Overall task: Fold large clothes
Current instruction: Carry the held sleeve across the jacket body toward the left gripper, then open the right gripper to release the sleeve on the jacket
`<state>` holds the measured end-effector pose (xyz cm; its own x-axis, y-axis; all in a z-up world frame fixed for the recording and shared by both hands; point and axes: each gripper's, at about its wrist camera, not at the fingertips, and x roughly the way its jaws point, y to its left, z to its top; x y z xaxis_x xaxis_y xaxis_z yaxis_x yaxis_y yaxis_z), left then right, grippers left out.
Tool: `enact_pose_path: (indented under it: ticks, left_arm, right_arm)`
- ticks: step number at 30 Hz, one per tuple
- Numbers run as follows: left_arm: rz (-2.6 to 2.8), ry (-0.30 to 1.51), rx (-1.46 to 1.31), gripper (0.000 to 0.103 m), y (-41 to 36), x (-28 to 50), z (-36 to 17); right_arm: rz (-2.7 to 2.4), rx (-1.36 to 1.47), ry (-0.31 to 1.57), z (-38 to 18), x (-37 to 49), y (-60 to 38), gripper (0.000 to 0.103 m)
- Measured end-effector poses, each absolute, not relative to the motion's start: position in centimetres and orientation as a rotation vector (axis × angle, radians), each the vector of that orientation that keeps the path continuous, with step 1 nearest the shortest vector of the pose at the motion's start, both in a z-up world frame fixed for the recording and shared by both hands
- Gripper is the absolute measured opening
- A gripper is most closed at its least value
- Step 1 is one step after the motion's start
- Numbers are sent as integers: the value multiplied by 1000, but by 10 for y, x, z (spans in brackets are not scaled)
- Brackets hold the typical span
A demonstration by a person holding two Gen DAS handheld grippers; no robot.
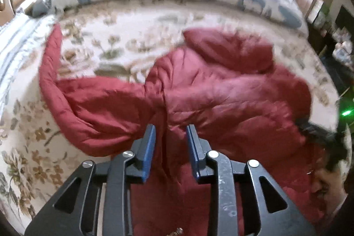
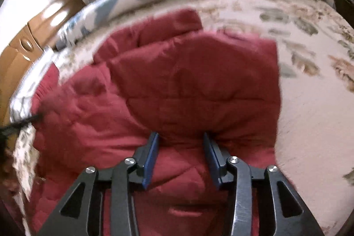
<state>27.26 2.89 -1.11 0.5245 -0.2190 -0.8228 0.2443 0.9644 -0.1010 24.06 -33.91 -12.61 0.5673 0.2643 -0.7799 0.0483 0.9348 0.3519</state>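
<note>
Spread across the flowered bed point(image 1: 124, 21), a red padded jacket point(image 1: 221, 90) lies bunched near the middle, with the left tool point(image 1: 170, 132) and right tool point(image 2: 181, 138) each pinching puffy fabric, apparently to carry a fold over.

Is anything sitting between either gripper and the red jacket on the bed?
Nothing visible. The left gripper and right gripper each have red jacket fabric bunched between their fingers, on the floral bedspread.
</note>
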Motion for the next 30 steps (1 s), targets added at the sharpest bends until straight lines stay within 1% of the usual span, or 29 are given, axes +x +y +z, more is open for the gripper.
enact_pose_path:
  ticks: [2, 4, 6, 7, 8, 11, 14, 16, 19, 21, 25, 28, 30]
  left_arm:
    - [-339, 934, -24, 26, 29, 260, 8]
    - [-413, 935, -52, 26, 20, 253, 13]
    - [-470, 964, -58, 33, 4, 252, 4]
    - [-472, 974, -42, 40, -8, 253, -3]
    - [-457, 980, -24, 44, -18, 255, -10]
    - [-376, 1048, 1, 44, -36, 269, -45]
    - [-325, 1136, -38, 43, -25, 280, -79]
    - [-335, 1165, -93, 43, -15, 284, -91]
    - [-341, 1159, -103, 43, -13, 283, -91]
    - [-331, 1159, -87, 43, -17, 283, -90]
    - [-340, 1154, -80, 43, -14, 280, -92]
    - [-356, 1150, -94, 39, -5, 279, -95]
    - [-371, 1150, -126, 39, 2, 278, -96]
  right_arm:
    - [125, 360, 953, -127, 243, -339, 45]
    - [125, 355, 945, -127, 243, -339, 45]
    - [122, 349, 942, -129, 242, -339, 45]
    - [119, 344, 941, -130, 240, -338, 45]
    - [117, 339, 939, -130, 239, -337, 45]
    - [114, 326, 938, -130, 237, -334, 45]
    - [110, 332, 944, -125, 235, -334, 45]
    - [97, 318, 939, -113, 231, -329, 46]
    - [148, 285, 882, -92, 224, -312, 47]
    - [182, 248, 887, -88, 225, -297, 46]
    - [174, 190, 977, -111, 241, -283, 47]
    - [197, 254, 981, -128, 243, -294, 48]
    - [202, 281, 978, -131, 244, -297, 48]
